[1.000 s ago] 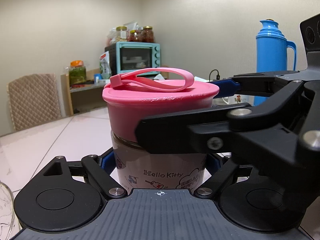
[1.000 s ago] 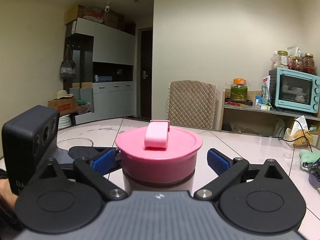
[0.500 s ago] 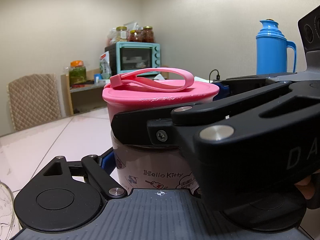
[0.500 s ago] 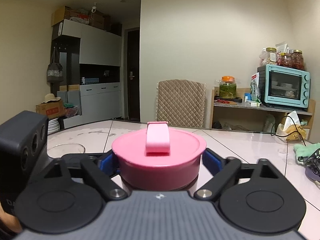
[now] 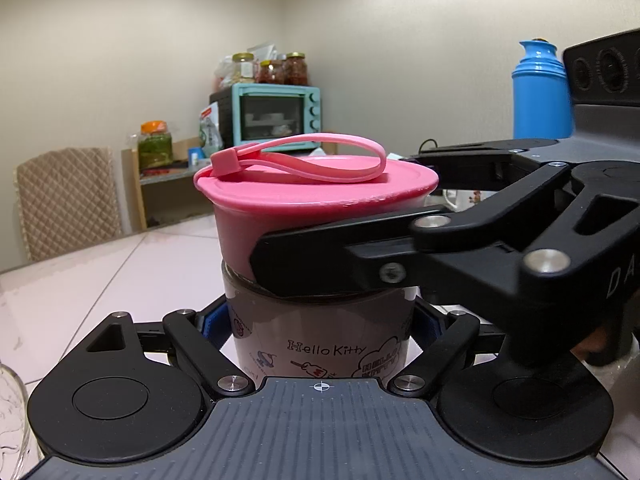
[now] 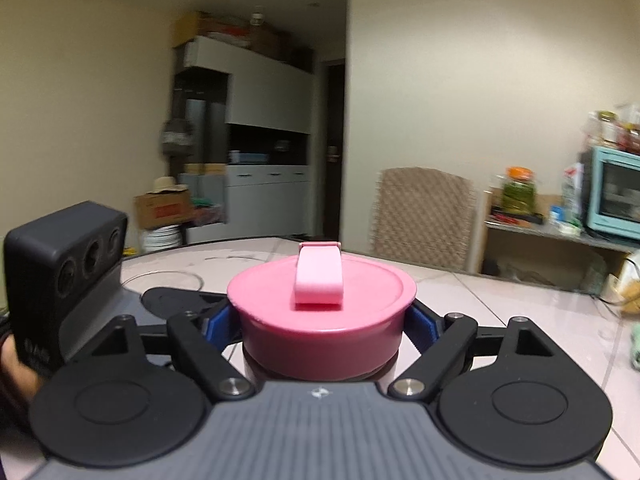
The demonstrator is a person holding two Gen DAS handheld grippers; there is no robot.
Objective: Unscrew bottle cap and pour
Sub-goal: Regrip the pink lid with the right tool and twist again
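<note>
- Two grippers of mine are on one bottle (image 5: 320, 336): my left gripper (image 5: 320, 324) is clamped on its printed body low down, blue pads pressed to either side, so the body cannot turn.
- My right gripper (image 6: 322, 320) is clenched on the pink cap (image 6: 322, 312), pads touching its left and right flanks; gripping across the widest part gives the best purchase for twisting.
- The cap sits on the bottle's mouth, level or nearly so, its pink strap (image 5: 304, 158) lying looped over the top. I cannot tell whether the thread is tight or partly loosened.
- The bottle stands upright on the pale tiled table (image 6: 500, 300), held near me, which keeps the contents in while the cap is worked.
- A glass rim (image 5: 10, 412) shows at the left wrist view's edge, just beside my left gripper; I judge it the likely place for pouring.
</note>
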